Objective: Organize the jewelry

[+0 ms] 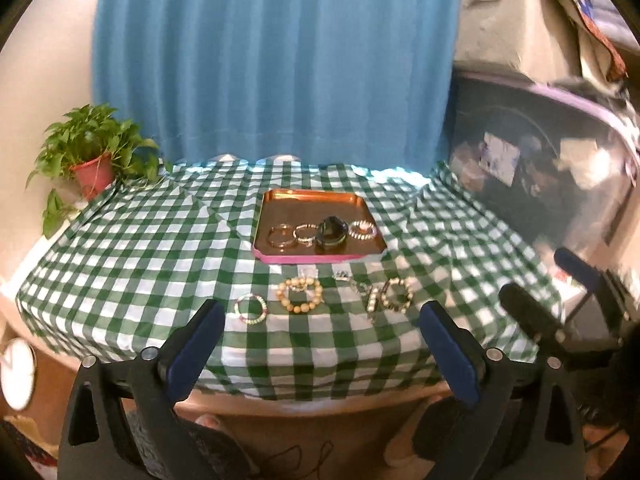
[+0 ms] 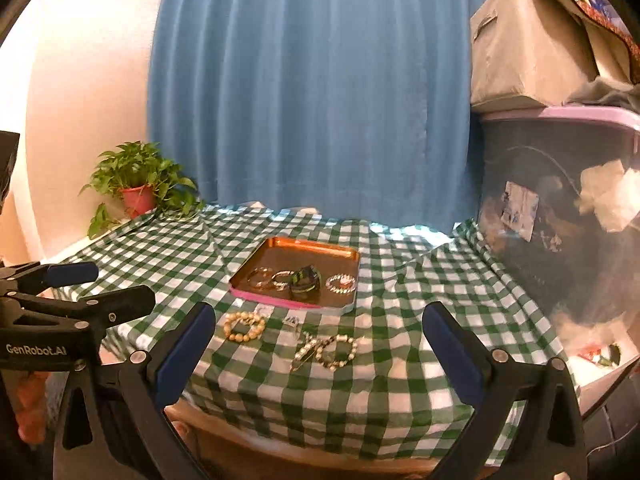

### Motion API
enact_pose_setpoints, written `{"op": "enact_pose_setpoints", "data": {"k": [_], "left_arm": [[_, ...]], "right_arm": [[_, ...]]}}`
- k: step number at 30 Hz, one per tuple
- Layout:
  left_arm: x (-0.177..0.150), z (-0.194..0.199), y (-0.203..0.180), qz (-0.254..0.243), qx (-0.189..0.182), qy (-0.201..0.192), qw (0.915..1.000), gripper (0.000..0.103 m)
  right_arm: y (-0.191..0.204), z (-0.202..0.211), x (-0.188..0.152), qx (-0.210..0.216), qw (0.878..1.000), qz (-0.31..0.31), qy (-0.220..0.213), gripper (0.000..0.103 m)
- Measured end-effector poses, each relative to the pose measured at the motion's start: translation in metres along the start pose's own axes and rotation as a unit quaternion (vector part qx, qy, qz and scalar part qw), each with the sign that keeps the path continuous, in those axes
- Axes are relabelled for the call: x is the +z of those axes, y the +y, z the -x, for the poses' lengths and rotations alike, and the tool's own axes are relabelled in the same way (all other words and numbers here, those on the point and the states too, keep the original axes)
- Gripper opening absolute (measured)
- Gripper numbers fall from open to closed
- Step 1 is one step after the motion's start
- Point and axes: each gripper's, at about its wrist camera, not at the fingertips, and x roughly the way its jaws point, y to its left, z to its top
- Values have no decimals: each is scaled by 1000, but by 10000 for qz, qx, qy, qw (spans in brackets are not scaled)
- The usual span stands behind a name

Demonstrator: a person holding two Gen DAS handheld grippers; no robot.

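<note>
A copper tray (image 1: pixel 312 206) with a pink front rim sits mid-table on the green checked cloth (image 1: pixel 140 248). It holds several pieces, among them a dark green bangle (image 1: pixel 330 232) and a pearly bracelet (image 1: pixel 363 230). In front of it on the cloth lie an amber bead bracelet (image 1: pixel 301 295), a multicoloured bead bracelet (image 1: pixel 251 309), a small ring (image 1: pixel 342 276) and a dark-and-pearl bracelet (image 1: pixel 396 295). My left gripper (image 1: pixel 320 306) hangs open over the near table edge, holding nothing. The right gripper (image 2: pixel 318 308) is also open and holds nothing, short of the amber bracelet (image 2: pixel 244 327) and the tray (image 2: pixel 304 252).
A potted plant (image 1: pixel 94 160) stands at the far left corner. A blue curtain (image 1: pixel 272 60) hangs behind the table. On the right a dark storage bin (image 2: pixel 560 220) with a lilac lid carries a grey box (image 2: pixel 528 44). In the right wrist view the left gripper (image 2: pixel 116 284) sits at the left.
</note>
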Motion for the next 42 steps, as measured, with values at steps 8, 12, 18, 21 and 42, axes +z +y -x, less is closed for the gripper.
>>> {"op": "enact_pose_setpoints", "data": {"k": [8, 12, 18, 21, 42], "left_arm": [[-14, -36, 22, 283, -379, 326, 9983, 98], [-19, -66, 37, 407, -481, 586, 9963, 98], [-27, -109, 52, 237, -265, 826, 9959, 97], [-28, -132, 61, 309, -348, 887, 9950, 93], [-37, -231, 99, -267, 39, 1257, 9917, 23]], "right_arm": [[-11, -31, -28, -8, 9990, -282, 333, 88], [-21, -59, -46, 72, 9971, -465, 596, 74], [-37, -98, -67, 382, 9921, -588, 1041, 63], [-32, -118, -75, 495, 9895, -386, 1302, 53], [-7, -202, -90, 1018, 9711, -636, 2065, 27]]}}
